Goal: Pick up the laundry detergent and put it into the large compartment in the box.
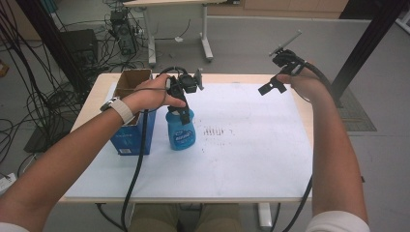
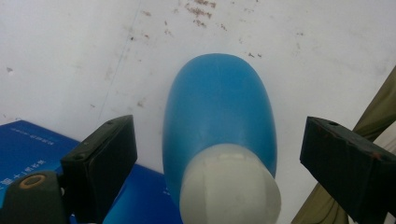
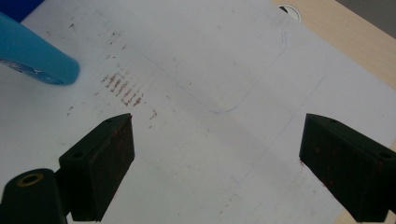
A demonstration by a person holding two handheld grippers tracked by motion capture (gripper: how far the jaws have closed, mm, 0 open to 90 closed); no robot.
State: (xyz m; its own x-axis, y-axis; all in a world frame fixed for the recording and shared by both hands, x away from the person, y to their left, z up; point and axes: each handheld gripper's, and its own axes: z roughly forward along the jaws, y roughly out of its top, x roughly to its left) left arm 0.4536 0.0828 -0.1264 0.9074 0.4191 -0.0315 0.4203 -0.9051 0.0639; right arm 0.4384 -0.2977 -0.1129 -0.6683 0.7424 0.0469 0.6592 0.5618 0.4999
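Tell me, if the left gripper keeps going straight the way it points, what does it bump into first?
Most likely the blue bottle. The left gripper points down at it with open jaws on either side of its white cap, not touching. The cap looks closest, so it would probably be met first.

Grey floor [image 1: 251, 43] is running round a light wood table [image 1: 300, 104], with a white sheet [image 1: 251, 159] covering most of its top. A second desk [image 1: 179, 29] on white legs is standing behind it, next to black cables [image 1: 29, 96] trailing down at the left and dark boxes [image 1: 80, 46] sitting on the floor. A black post [image 1: 367, 43] is leaning across the right side, and even light is falling over everything.
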